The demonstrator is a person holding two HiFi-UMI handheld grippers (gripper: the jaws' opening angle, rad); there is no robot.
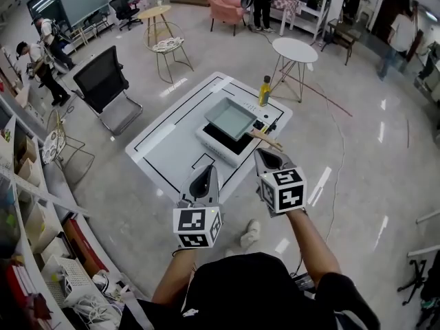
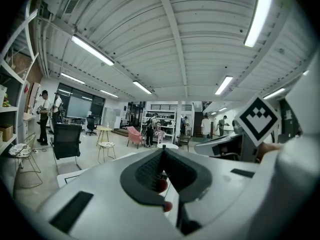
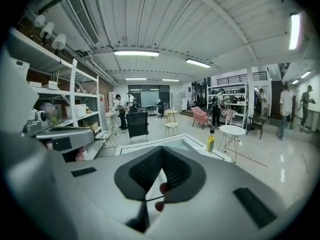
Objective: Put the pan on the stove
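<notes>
A square grey-green pan (image 1: 230, 117) with a wooden handle (image 1: 265, 139) sits on the white stove (image 1: 221, 146), which stands on a low white table (image 1: 168, 146). Both grippers hover near my body, short of the table's near edge. My left gripper (image 1: 207, 172) is shut with nothing in it; in its own view the pads (image 2: 150, 170) meet at the tip. My right gripper (image 1: 267, 158) is also shut and empty, its tip a little short of the pan handle's end. The pan (image 3: 182, 145) shows just beyond the right gripper (image 3: 161, 156).
A yellow bottle (image 1: 265, 91) stands on the table's far corner behind the pan. A round white side table (image 1: 294, 49) and a black office chair (image 1: 104, 81) flank the table. Shelving (image 1: 27, 205) runs along the left. People stand far off.
</notes>
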